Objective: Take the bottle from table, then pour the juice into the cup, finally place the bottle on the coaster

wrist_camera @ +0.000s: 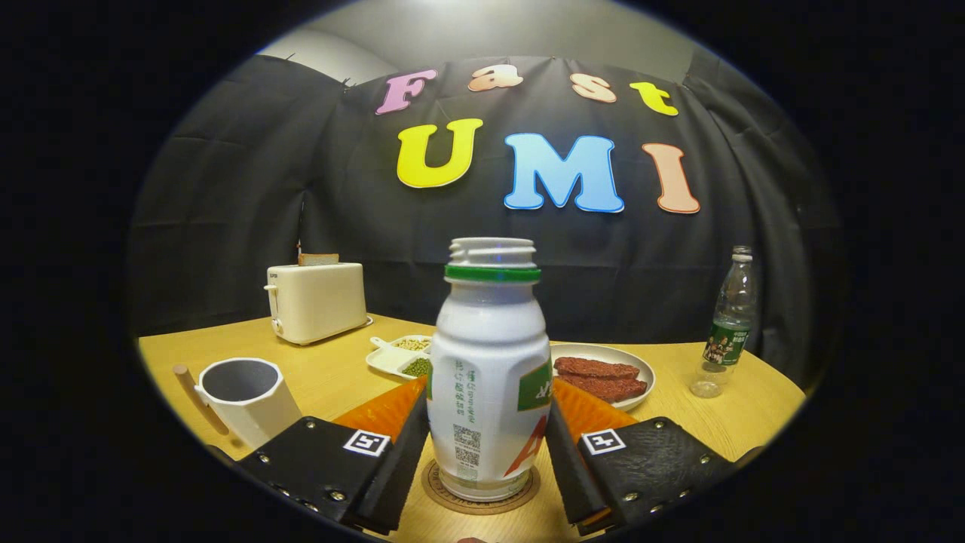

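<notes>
**Hand-held gripper: visible features**

The gripper [488,445] appears as two broad, flat finger plates, one on either side, widening toward the camera. Each plate has a coarse, leather-like texture and is fastened by small round metal screws set along its outer edges. A square fiducial marker [366,443], printed with a blocky pattern on a light ground, sits near the inner front corner of each plate. The jaws end in ribbed, wedge-shaped pads.
</notes>
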A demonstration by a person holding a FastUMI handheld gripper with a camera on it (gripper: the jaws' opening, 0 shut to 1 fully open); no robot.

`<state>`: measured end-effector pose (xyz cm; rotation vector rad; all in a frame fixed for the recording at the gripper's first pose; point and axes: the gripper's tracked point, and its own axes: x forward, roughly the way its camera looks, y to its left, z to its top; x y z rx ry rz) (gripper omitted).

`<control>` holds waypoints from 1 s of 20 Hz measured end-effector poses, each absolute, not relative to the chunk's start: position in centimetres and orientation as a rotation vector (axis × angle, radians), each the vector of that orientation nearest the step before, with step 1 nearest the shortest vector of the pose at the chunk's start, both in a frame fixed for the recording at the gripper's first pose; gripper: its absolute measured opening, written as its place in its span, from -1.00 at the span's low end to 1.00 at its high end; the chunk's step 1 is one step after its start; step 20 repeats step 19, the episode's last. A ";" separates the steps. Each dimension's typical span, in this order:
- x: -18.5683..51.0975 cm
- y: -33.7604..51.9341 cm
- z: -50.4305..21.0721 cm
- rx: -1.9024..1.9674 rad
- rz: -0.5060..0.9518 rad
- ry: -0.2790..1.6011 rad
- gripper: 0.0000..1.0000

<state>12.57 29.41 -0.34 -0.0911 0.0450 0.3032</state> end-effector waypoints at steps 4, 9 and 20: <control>12.4 28.9 0.4 -0.094 0.298 0.032 0.56; 10.8 28.8 3.2 -0.105 0.304 -0.004 0.56; 6.1 28.0 12.1 -0.088 0.259 -0.028 0.56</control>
